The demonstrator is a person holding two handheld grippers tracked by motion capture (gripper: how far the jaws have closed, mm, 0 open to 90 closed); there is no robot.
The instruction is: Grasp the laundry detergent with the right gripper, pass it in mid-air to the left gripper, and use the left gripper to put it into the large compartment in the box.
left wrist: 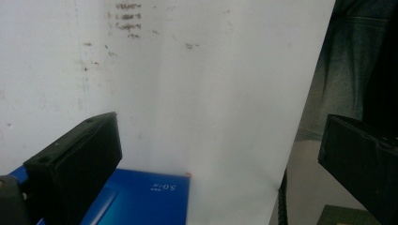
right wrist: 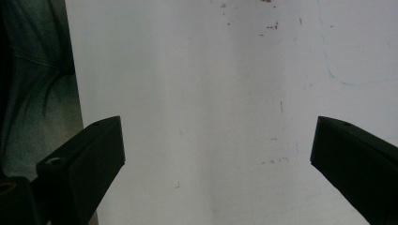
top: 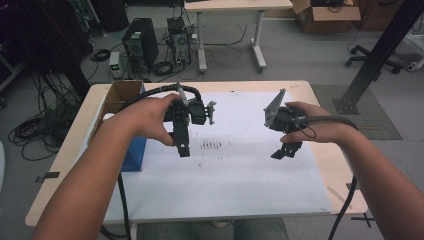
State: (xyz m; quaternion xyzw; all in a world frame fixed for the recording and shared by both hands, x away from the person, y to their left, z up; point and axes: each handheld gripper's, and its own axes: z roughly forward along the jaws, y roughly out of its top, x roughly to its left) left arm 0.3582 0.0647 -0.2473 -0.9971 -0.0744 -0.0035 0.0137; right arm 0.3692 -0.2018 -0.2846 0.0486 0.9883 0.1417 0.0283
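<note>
A person holds the left claw [top: 183, 148] and the right claw [top: 286, 150] above the white sheet [top: 235, 175] covering the counter [top: 70, 150], both with jaws spread wide and nothing between them, touching nothing. The left claw hangs just beside the blue box [left wrist: 141, 197], which lies at the sheet's left edge, next to a cardboard box [top: 120, 95] at the counter's far left corner. The right claw hovers over bare paper toward the counter's right edge.
</note>
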